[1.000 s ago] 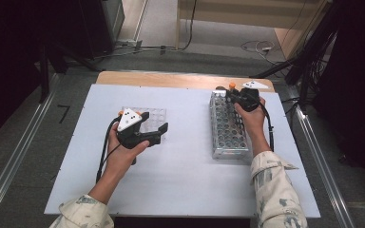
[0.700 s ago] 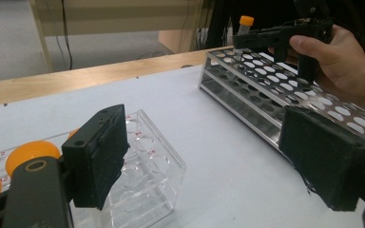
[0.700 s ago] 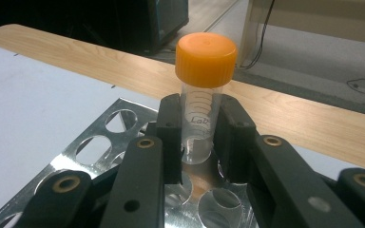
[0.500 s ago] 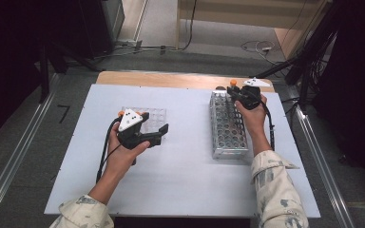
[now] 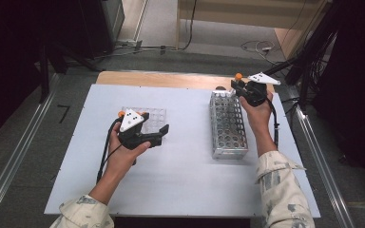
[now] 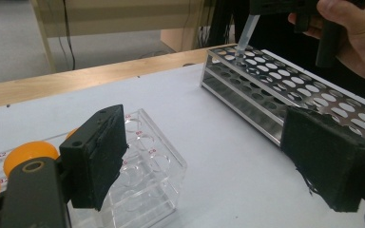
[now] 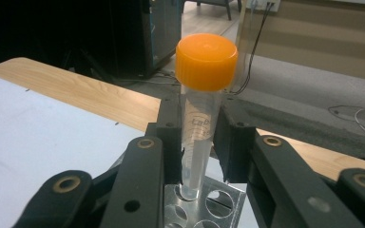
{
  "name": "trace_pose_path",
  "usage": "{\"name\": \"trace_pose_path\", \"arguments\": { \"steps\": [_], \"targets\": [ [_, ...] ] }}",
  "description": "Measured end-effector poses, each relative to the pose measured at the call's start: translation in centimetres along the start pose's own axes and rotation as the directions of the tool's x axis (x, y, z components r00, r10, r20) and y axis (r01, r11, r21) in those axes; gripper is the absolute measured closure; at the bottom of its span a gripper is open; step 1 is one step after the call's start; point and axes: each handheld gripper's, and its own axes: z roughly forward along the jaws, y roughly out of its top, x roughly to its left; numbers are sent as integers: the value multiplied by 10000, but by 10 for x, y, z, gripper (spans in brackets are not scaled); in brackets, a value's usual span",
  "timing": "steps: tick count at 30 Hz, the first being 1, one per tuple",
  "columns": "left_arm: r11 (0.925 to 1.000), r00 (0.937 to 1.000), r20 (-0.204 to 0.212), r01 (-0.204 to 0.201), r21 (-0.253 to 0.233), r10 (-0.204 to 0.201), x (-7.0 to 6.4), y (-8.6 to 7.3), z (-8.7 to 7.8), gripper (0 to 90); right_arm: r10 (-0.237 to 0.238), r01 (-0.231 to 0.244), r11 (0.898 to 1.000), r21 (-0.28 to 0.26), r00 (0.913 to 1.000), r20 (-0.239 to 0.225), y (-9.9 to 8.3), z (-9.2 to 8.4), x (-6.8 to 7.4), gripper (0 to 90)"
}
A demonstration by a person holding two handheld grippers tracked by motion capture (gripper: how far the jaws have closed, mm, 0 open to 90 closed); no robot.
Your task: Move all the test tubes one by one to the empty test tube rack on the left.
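Observation:
My right gripper [image 7: 197, 142] is shut on a clear tube [image 7: 199, 133] with an orange cap [image 7: 206, 61]. It holds the tube upright over the far end of the metal rack [image 5: 228, 126], and the tube's lower tip is right at the rack's top holes [image 7: 214, 199]. The left gripper view shows the same tube [image 6: 244, 33] hanging over that rack [image 6: 285, 90]. My left gripper [image 5: 158, 126] hovers beside the clear plastic rack [image 5: 154, 114]. Its jaws have just been opening and stand wide with nothing between them. Orange caps [image 6: 28, 154] show at the clear rack's [image 6: 147, 161] end.
Both racks sit on a white board [image 5: 180, 180] on the table, and a wooden strip [image 5: 161, 78] runs along the far edge. Cables lie on the floor behind it. A metal rail [image 5: 318, 156] runs along the right side.
My right gripper has risen with the tube, drawing it up out of the metal rack's far end. The left hand has stayed in place.

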Motion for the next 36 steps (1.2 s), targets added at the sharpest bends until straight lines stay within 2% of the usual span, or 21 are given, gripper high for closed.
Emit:
{"name": "trace_pose_path", "arguments": {
  "steps": [6,11,19,23,27,36],
  "targets": [
    [10000,10000,-27,-22,38,22,-1,0,1,143,-190,188,9995,-252,9998,-91,10,-16,8,716],
    [10000,10000,-7,-11,52,11,-3,0,2,138,-439,431,9987,-284,9986,-305,17,-27,21,717],
    [10000,10000,-34,-5,-55,4,-5,3,0,136,-538,526,9985,-174,9955,-777,14,-41,42,719],
    [9999,9999,22,132,-52,-132,-4,3,0,136,-590,578,9982,-140,9926,-1057,13,-47,52,719],
    [9998,9999,27,139,-138,-139,-5,5,-1,136,-695,683,9976,-135,9865,-1480,12,-55,66,718],
    [9982,9996,136,235,-546,-228,-10,14,-5,143,-1033,1062,9943,-17,9631,-2484,6,-59,107,718]
  ]
}}
